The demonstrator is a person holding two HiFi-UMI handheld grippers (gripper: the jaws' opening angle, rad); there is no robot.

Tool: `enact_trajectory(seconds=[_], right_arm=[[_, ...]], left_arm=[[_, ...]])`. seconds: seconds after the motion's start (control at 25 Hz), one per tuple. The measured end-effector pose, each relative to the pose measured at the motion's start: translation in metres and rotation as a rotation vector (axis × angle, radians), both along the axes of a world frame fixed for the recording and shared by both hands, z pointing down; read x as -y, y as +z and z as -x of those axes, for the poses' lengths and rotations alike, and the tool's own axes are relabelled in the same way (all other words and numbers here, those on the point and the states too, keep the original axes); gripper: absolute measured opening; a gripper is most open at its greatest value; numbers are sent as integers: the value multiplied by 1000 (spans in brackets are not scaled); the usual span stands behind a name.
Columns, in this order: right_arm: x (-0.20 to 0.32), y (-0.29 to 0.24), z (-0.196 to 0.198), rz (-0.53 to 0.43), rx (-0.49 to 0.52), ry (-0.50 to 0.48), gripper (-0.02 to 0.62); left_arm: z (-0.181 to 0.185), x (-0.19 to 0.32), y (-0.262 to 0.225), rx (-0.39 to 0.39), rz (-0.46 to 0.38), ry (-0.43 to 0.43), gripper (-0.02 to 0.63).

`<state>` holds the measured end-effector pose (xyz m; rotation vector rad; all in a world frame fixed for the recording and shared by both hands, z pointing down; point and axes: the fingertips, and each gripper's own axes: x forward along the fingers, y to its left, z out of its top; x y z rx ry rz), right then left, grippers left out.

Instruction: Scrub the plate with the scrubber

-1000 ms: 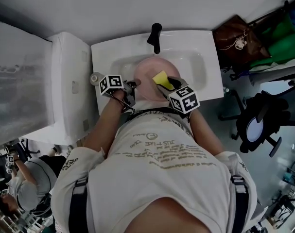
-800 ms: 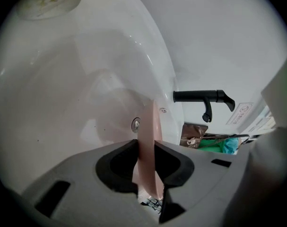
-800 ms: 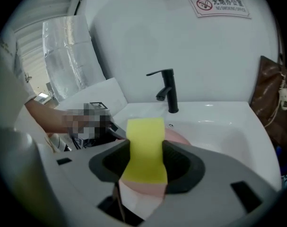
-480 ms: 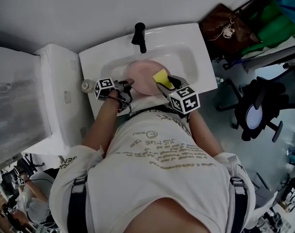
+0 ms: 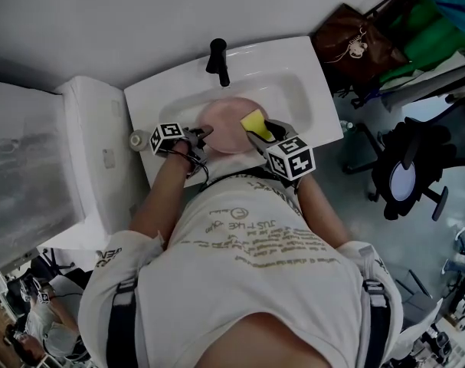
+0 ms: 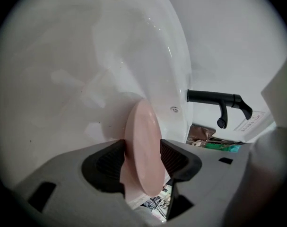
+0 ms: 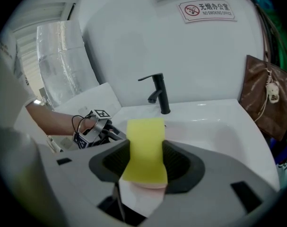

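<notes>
A pink plate (image 5: 226, 125) stands tilted in the white sink (image 5: 293, 90). In the left gripper view its rim (image 6: 143, 145) stands edge-on between the dark pads (image 6: 105, 164). My left gripper (image 5: 204, 133) is at the plate's left edge. Its jaws are opening, and a thin gap shows at the right pad. My right gripper (image 5: 259, 133) is shut on a yellow scrubber sponge (image 7: 145, 148), held over the plate's right side (image 5: 255, 123). The sponge hides most of the plate in the right gripper view, which also shows the left gripper (image 7: 93, 126).
A black faucet (image 5: 217, 60) rises at the back of the basin. A small round object (image 5: 138, 138) sits on the sink's left rim. A white fixture (image 5: 86, 152) stands at the left. A brown bag (image 5: 355, 44) and a black chair (image 5: 408, 175) are at the right.
The head view has shifted, so the sink and plate now sit further left and look smaller. Both grippers have stayed at the plate, and the sponge is still in the right one.
</notes>
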<state>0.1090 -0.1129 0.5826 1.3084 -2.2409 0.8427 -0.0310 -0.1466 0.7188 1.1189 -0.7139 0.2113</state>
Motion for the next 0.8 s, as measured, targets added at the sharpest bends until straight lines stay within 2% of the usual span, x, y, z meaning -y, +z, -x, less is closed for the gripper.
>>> enact_trajectory(seconds=[0.08,0.16,0.32,0.36,0.4,0.44,0.48,0.6,0.8], right_arm=[[2,0,2,-2,-2,-6,218],[3,1,5,1,-4,-10,218],[8,2,7,-1,-12,-6,218],[10,1,7,-8,-12,-1,218],[12,0,7,-16,-9,7,218],[13,-2,7,-25,-6,17,218],[15,-3,5,-34,-2,28,218],[21,-11,2,-75,1,57,216],[35,-37,1,-189,-46,63,215]], left_arm=[[6,3,1,62,-30,34,227],[15,8,2,159,-84,92,227],[27,24,-8,347,-255,238,229],[30,30,-14,389,-309,258,227],[33,37,-22,440,-371,269,193],[38,44,-31,502,-440,273,94],[43,52,-41,567,-509,279,35],[49,70,-71,710,-709,330,23],[38,90,-127,784,-1002,354,21]])
